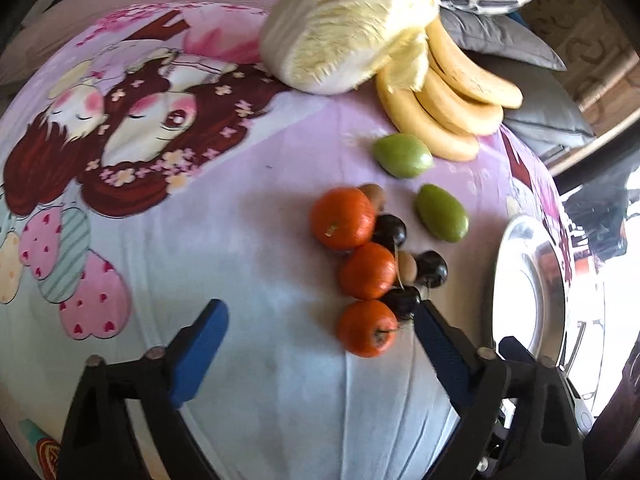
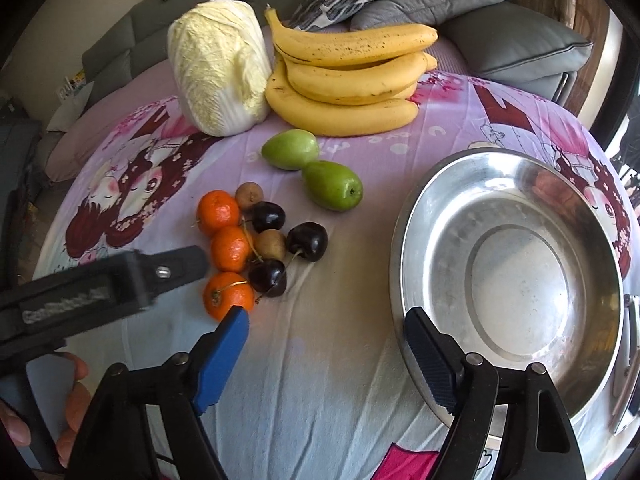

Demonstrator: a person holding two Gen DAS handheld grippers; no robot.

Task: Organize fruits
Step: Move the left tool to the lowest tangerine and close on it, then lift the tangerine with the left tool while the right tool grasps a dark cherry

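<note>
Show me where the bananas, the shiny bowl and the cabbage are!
Yellow banana bunch [image 2: 352, 84]: right wrist view, middle of the bunch.
Shiny round metal bowl [image 2: 440, 216]: right wrist view, inner left wall.
Pale napa cabbage [image 2: 220, 68]: right wrist view, leafy middle.

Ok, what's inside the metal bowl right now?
Nothing: the metal bowl shows only bare steel and reflections. The right gripper's finger covers a bit of the near rim, so that strip can't be checked.

Three tangerines [image 2: 230, 249] sit in a row, with three dark cherries [image 2: 307, 242] and two small brown fruits [image 2: 271, 244] at their three o'clock. Two green fruits [image 2: 333, 185] lie toward twelve o'clock, before one bunch of bananas [image 2: 348, 80], one napa cabbage [image 2: 219, 68]. One steel bowl [image 2: 440, 216].
</note>
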